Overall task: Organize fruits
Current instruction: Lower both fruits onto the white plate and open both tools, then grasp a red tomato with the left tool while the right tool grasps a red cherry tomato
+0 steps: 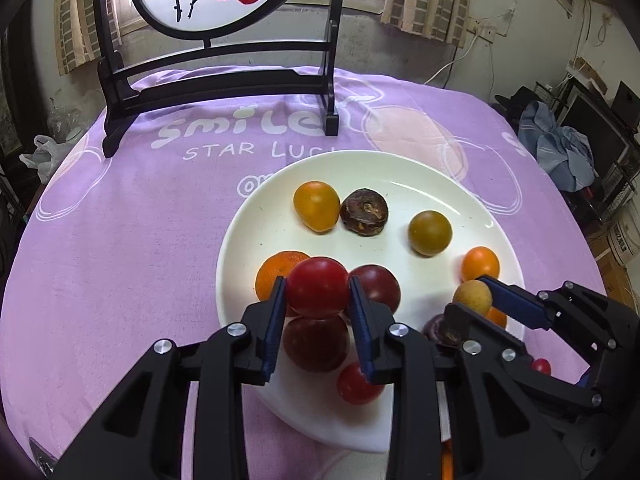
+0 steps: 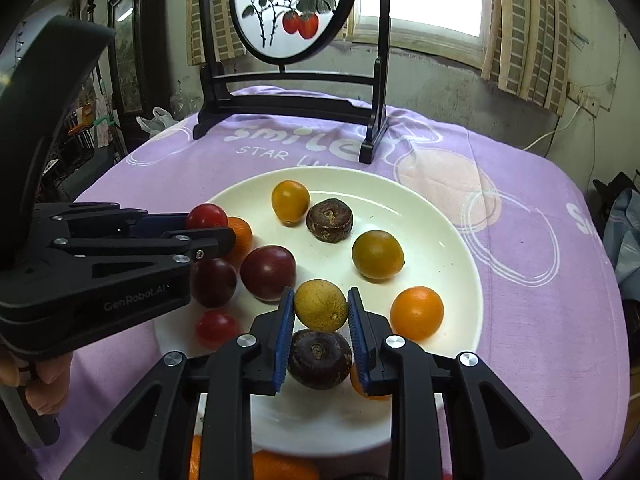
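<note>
A white plate (image 1: 400, 172) (image 2: 440, 216) on the purple cloth holds several small fruits: orange, yellow, olive-green, dark red and brown ones. My left gripper (image 1: 317, 292) is shut on a red tomato (image 1: 318, 286) and holds it above the plate's near left part; it shows at the left of the right wrist view (image 2: 208, 220). My right gripper (image 2: 321, 306) is shut on a yellow-brown round fruit (image 2: 321, 304) above a brown fruit (image 2: 320, 358); it shows at the right of the left wrist view (image 1: 474, 298).
A black wooden stand with a round painted screen (image 1: 216, 80) (image 2: 296, 100) stands at the back of the table. A small red tomato (image 1: 541, 366) lies on the cloth beside the plate. More orange fruit (image 2: 280, 466) lies at the near edge. Clutter surrounds the table.
</note>
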{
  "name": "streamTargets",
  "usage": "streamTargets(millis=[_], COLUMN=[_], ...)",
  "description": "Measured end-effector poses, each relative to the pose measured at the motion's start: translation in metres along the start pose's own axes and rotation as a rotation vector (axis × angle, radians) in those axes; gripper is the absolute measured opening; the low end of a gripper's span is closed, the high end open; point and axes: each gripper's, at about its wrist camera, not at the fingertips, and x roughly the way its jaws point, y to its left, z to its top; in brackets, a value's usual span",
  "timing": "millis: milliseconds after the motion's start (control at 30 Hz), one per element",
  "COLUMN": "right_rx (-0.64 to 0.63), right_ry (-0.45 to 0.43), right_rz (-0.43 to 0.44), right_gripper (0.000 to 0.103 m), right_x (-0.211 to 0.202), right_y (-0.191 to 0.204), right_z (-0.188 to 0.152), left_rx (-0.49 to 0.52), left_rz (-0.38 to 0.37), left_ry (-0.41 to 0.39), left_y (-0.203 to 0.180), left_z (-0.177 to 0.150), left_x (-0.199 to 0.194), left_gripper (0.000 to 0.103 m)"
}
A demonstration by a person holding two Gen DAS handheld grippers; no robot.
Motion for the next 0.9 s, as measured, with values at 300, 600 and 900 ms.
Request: streamTargets(millis=[300,600,900], right_rx=[0.052,0.099,0.154], right_ry=[-0.031,-0.056,-0.055], right_rz=[-0.004,0.0,-0.007], right_gripper=[0.045,0.045,0.046], right_x=[-0.017,-0.053,-0.079], right_y=[-0.011,-0.03,-0.05], right_z=[-0.011,-0.035,-0.077], left_rx=[-0.02,-0.002,0.066], left_rz=[0.02,-0.014,-0.053], left_ry=[-0.037,-0.063,-0.071], left_y=[0.0,-0.011,-0.043], left_z=[-0.006,-0.034,-0.085], left_x=[-0.017,-0.053,-0.084], left_gripper=[0.063,0.068,0.073])
